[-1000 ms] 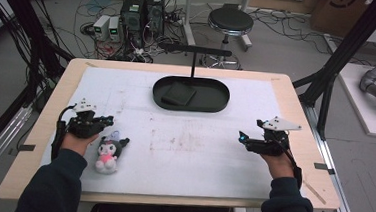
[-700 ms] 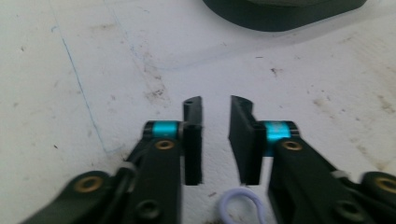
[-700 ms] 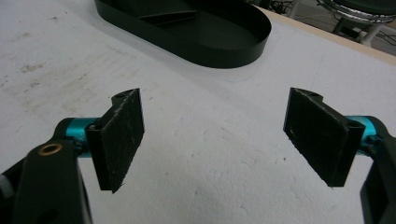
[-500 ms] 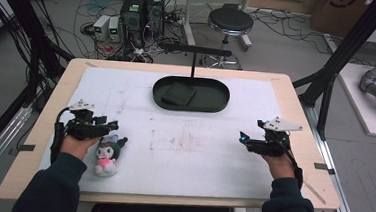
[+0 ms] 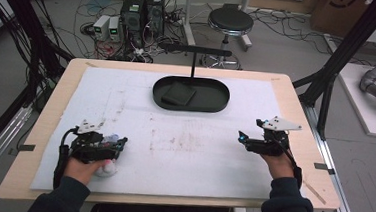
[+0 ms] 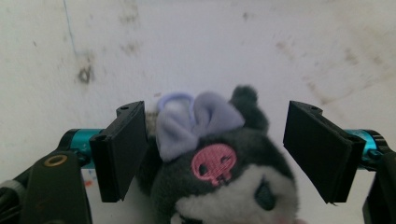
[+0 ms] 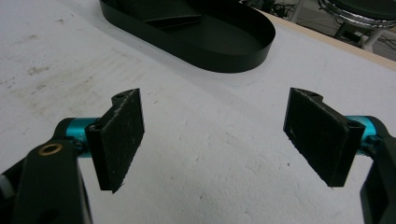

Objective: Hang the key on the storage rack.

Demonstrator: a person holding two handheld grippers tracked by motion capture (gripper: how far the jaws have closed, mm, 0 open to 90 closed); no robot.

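**Left gripper spread around the plush toy, right gripper idle over the mat**

Your left gripper [image 6: 215,154] has its jaws spread wide, one on each side of the plush toy [image 6: 219,172]. In the left gripper view the left jaw sits right against the toy's dark fur beside the lilac bow [image 6: 194,116], while the right jaw stands apart from it with white mat showing in the gap. Nothing is clamped. The toy has a dark grey head with a pink skull emblem on the forehead, a white face below, and one dark ear tip poking up behind the bow.

In the high view your left gripper [image 5: 113,145] sits low over the near left part of the white mat [image 5: 198,152], and the plush toy [image 5: 107,167] lies partly under it, just by your left hand [image 5: 82,168]; only a pale patch of the toy peeks out there.

Your right gripper [image 7: 215,140] also has its jaws wide apart, with nothing between them but bare, slightly stained mat. In the high view it [image 5: 242,138] hovers near the right edge of the mat, well apart from the toy, pointing inward toward the table's middle.

Beyond both grippers, at the far middle of the mat, stands a black oval tray [image 5: 211,103] with a dark flat square pad [image 5: 178,94] lying in its left half. The right gripper view has the tray [image 7: 252,46] ahead of its jaws. A black T-shaped stand [image 5: 194,56] rises at the tray's far rim.
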